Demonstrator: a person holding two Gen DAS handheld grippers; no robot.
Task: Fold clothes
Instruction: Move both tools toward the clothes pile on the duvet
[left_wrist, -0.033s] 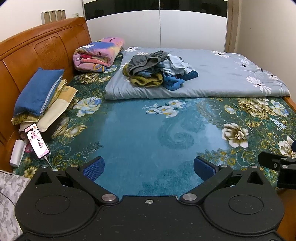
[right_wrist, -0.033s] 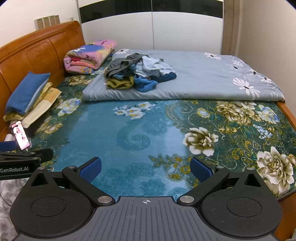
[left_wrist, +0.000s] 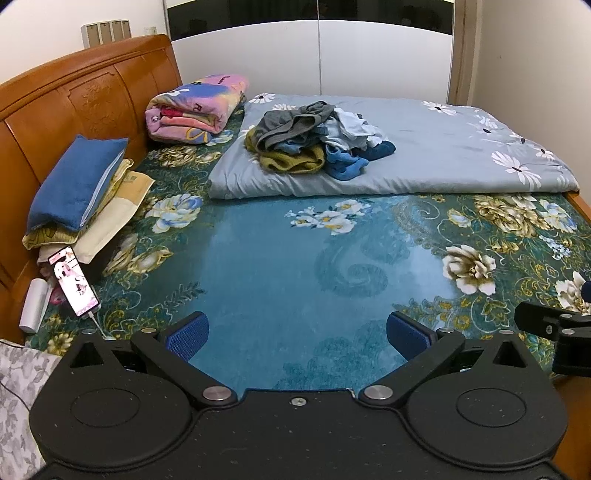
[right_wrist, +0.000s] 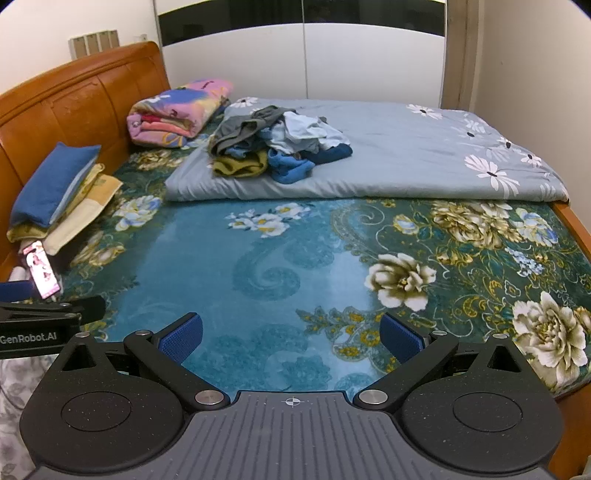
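A loose pile of crumpled clothes (left_wrist: 314, 142) (right_wrist: 277, 144), grey, olive, white and blue, lies at the far side of the bed on a folded grey flowered quilt (left_wrist: 443, 158) (right_wrist: 406, 158). My left gripper (left_wrist: 297, 336) is open over the near part of the teal flowered bedspread (left_wrist: 280, 266), with nothing between its blue pads. My right gripper (right_wrist: 291, 336) is open too, also empty, over the same bedspread (right_wrist: 258, 258). Both are far from the pile. Each gripper's body shows at the edge of the other's view.
A wooden headboard (left_wrist: 74, 99) runs along the left. Against it lie a blue pillow (left_wrist: 74, 181) on cream cushions, a folded pink blanket (left_wrist: 195, 107), a lit phone (left_wrist: 74, 282) on a cable and a white roll (left_wrist: 35, 306). White wardrobe doors (left_wrist: 314, 55) stand behind.
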